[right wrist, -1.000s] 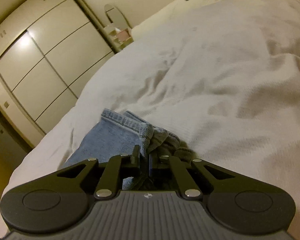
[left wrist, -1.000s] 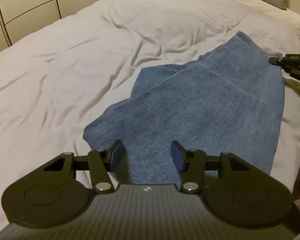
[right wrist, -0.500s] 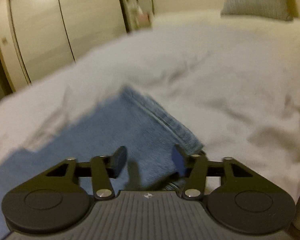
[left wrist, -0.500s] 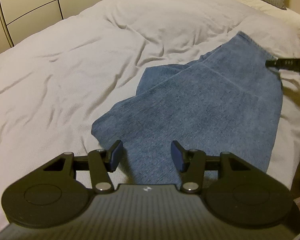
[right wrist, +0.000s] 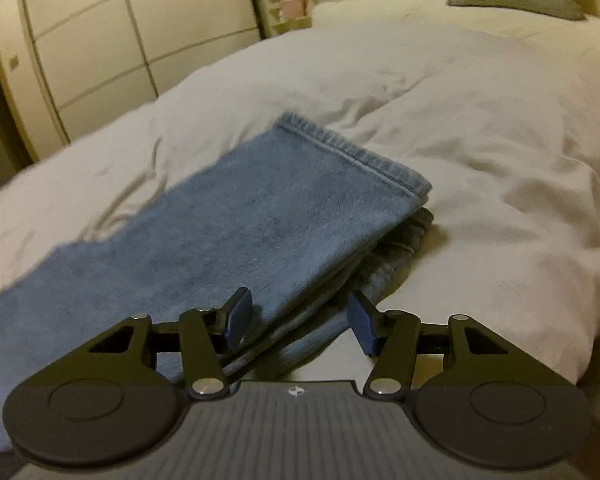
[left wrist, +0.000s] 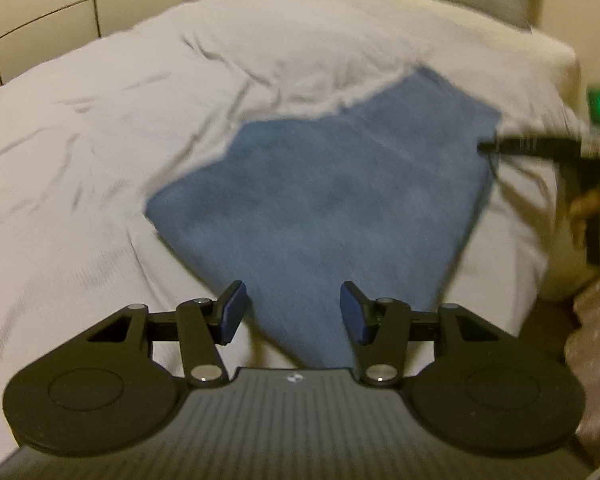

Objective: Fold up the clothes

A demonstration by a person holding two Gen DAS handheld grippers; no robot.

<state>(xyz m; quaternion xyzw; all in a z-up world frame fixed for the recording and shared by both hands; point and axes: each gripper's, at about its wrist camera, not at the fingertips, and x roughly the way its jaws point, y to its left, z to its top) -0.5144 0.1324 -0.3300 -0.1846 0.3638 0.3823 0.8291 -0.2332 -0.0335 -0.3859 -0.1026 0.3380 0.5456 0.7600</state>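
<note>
Right wrist: soft folded denim jeans [right wrist: 260,216], stitched hem

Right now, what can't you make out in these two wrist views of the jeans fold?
- Jeans near end: right wrist view, hidden under the right hand-held gripper, whose jaws are opening with nothing clamped.
- Lower layers of the fold: right wrist view, covered by the top leg.
- Jeans seams: left wrist view, motion blur.
- Right hand-held gripper: left wrist view, blurred and cut by the edge.
- Shelf items: too small.
</note>
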